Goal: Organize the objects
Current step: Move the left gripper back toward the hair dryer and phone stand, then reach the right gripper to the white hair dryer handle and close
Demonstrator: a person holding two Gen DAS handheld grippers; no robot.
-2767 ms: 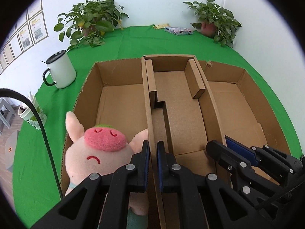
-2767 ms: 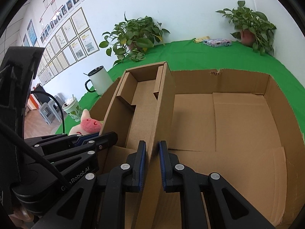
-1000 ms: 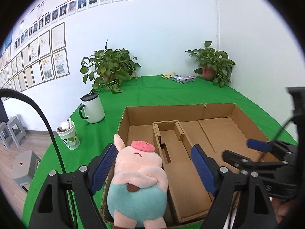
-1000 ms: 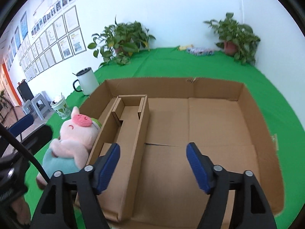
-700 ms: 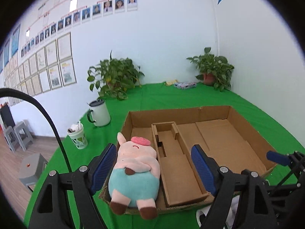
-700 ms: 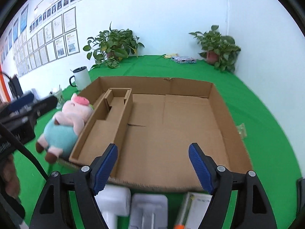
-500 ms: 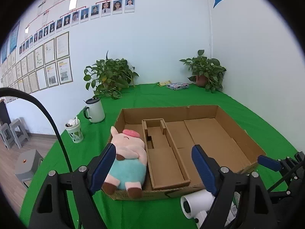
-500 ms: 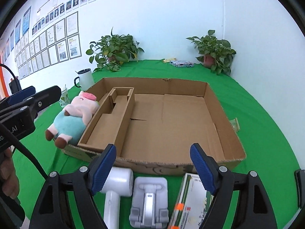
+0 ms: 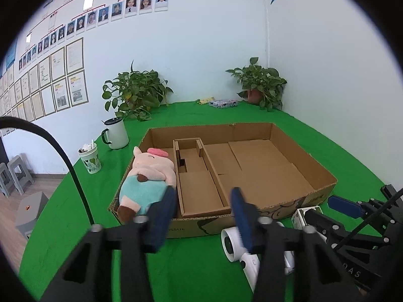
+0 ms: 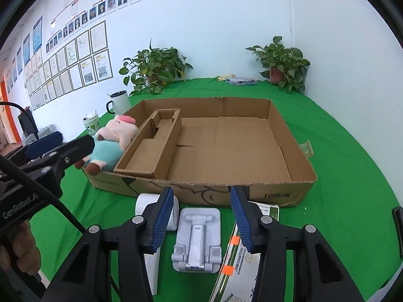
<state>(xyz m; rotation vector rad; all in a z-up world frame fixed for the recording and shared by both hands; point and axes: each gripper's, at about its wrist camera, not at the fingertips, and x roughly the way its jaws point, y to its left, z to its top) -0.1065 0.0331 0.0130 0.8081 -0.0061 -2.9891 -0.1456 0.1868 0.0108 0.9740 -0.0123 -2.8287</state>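
- The right tool (image 10: 201,212) is wide open and holds nothing. It hangs over one grey phone stand (image 10: 197,239) on the green counter (image 10: 340,176).
- Beside the stand lie one white fan (image 10: 151,226) and one green-and-white box (image 10: 241,259); I cannot read its print.
- The left tool (image 9: 201,212) is open too, holding nothing.
- One cardboard box (image 9: 320,191) says "ISSUE" on its front. One pig plush (image 9: 148,176) lies in its left part.
- Further back stand one white mug (image 9: 117,134), one cup (image 9: 90,157) and two potted plants (image 9: 136,94).
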